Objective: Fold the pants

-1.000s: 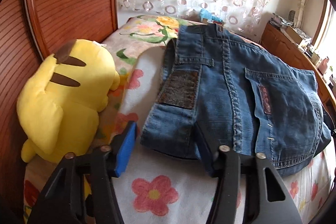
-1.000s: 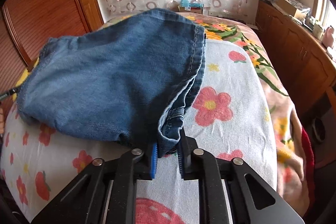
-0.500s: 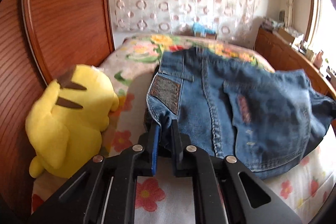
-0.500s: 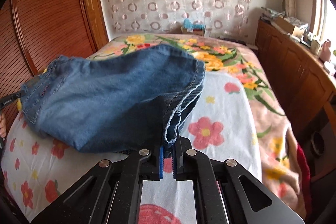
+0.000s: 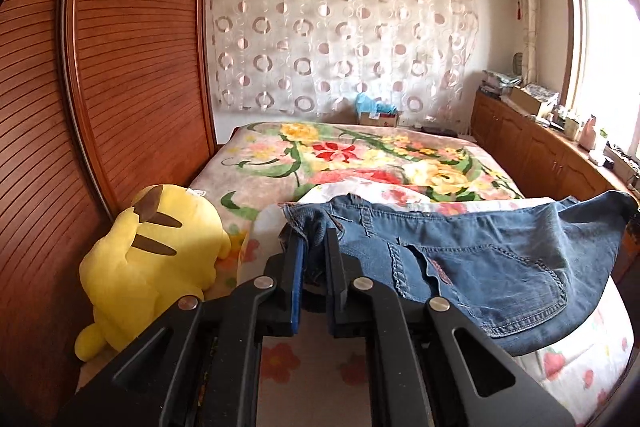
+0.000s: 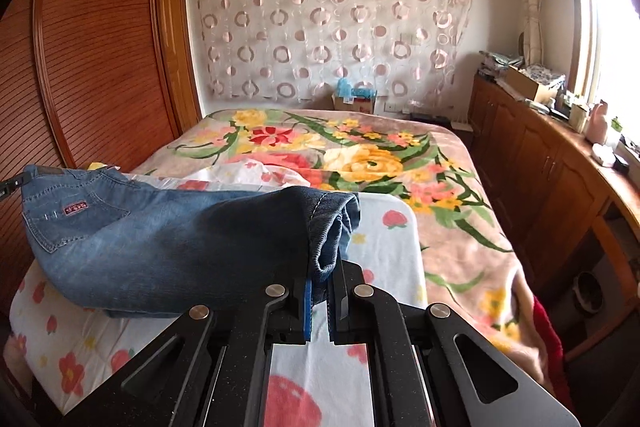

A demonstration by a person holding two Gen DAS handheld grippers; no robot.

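The blue denim pants (image 5: 492, 259) hang lifted above the bed, stretched between my two grippers. My left gripper (image 5: 313, 247) is shut on the waistband corner at the pants' left end. In the right wrist view the pants (image 6: 180, 243) sag to the left, with a back pocket and a red label showing. My right gripper (image 6: 320, 279) is shut on the bunched hem at their right end. The underside of the pants is hidden.
A white strawberry-print sheet (image 6: 384, 255) lies over a floral blanket (image 6: 360, 155) on the bed. A yellow plush toy (image 5: 148, 263) sits at the bed's left edge against the wooden slatted wardrobe (image 5: 120, 67). Wooden cabinets (image 6: 552, 187) run along the right.
My left gripper closed on the waistband corner. Both grippers then rose, lifting the pants off the sheet so they hang between them.
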